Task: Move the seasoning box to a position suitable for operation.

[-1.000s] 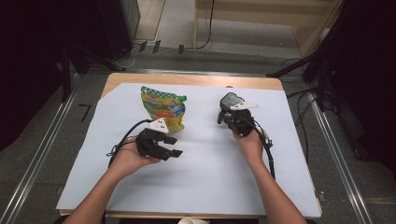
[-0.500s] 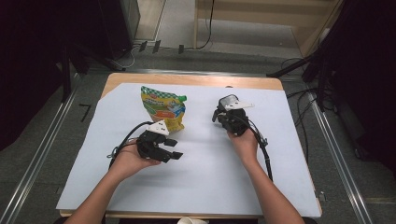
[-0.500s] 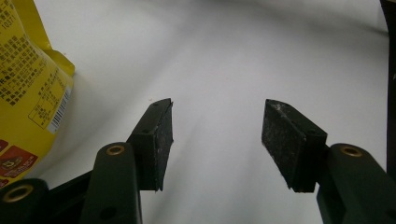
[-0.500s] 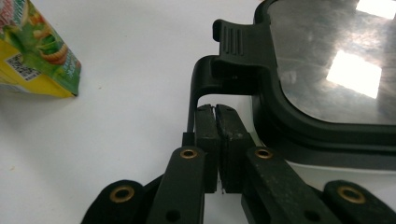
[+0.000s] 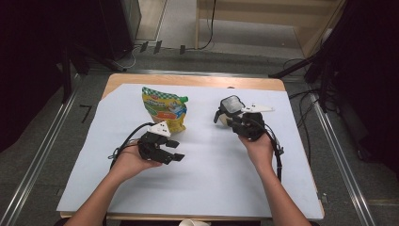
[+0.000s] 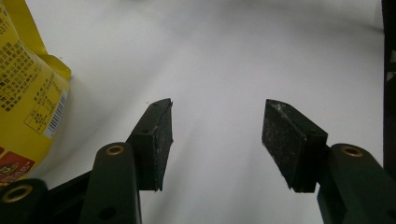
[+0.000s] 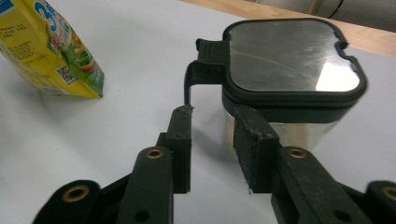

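A yellow and green snack bag [image 5: 165, 110] lies on the white sheet [image 5: 211, 183], left of centre. To its right stands a clear container with a black lid [image 5: 230, 104]. My right gripper [image 5: 228, 118] points at it from the near side. In the right gripper view the right gripper [image 7: 212, 114] has its jaws a little apart after just opening, with nothing pressed between them. The lid's latch [image 7: 196, 79] hangs just beyond the left fingertip, and the bag [image 7: 46, 46] is at the upper left. My left gripper [image 5: 178, 151] rests open below the bag. Its own view shows the left gripper [image 6: 217, 112] over bare sheet, the bag [image 6: 28, 84] at left.
The sheet covers a wooden table whose far edge [image 5: 188, 80] shows behind the bag and container. Metal rails [image 5: 37, 160] run along both sides on the floor. Cables trail from each gripper toward the person.
The right hand has shifted a little beside the container. The left hand and the bag have stayed where they were.
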{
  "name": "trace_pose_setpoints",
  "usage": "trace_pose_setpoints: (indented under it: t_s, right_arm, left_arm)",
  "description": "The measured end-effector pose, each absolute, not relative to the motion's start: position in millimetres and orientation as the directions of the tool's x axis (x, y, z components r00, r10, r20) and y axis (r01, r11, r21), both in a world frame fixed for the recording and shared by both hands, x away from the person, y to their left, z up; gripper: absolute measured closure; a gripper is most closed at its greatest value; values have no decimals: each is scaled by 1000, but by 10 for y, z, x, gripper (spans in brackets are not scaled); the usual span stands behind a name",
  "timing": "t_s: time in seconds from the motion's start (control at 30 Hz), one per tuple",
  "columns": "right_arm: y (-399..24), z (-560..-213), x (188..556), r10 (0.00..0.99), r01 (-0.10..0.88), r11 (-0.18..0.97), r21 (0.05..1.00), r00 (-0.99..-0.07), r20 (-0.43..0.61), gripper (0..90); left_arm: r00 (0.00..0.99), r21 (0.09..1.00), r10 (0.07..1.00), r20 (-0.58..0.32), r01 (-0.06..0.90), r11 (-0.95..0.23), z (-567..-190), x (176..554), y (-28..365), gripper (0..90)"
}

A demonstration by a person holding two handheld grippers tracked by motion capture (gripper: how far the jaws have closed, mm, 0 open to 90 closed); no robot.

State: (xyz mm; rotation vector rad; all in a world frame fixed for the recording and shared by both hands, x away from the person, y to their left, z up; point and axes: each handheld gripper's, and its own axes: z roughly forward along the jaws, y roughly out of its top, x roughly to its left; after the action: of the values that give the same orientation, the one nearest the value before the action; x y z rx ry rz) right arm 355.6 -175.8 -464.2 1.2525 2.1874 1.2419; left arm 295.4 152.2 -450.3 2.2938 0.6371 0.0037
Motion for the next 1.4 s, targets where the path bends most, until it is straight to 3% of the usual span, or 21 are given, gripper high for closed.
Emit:
trace_pose_setpoints:
  t_s: [0.23,0.33,0.47,0.97,1.4]
  right_arm:
    - [-1915,-4634,3574,838,536,187,823,-525,151,588]
    - [-1935,-4654,3598,850,516,212,830,-516,103,459]
    - [-1965,-4728,3684,852,542,188,819,-505,138,287]
    - [-1829,-5056,4013,856,527,183,830,-500,129,155]
    - [-1689,-5201,4176,866,485,174,857,-490,102,141]
  left_arm:
    - [881,662,438,-179,438,-609,-4515,2955,1513,440]
    - [882,658,436,-179,437,-613,-4519,2954,1511,440]
    - [883,661,433,-181,435,-611,-4521,2952,1507,440]
    - [880,660,434,-192,443,-606,-4547,2934,1519,440]
    - [872,651,450,-195,458,-605,-4576,2891,1564,441]
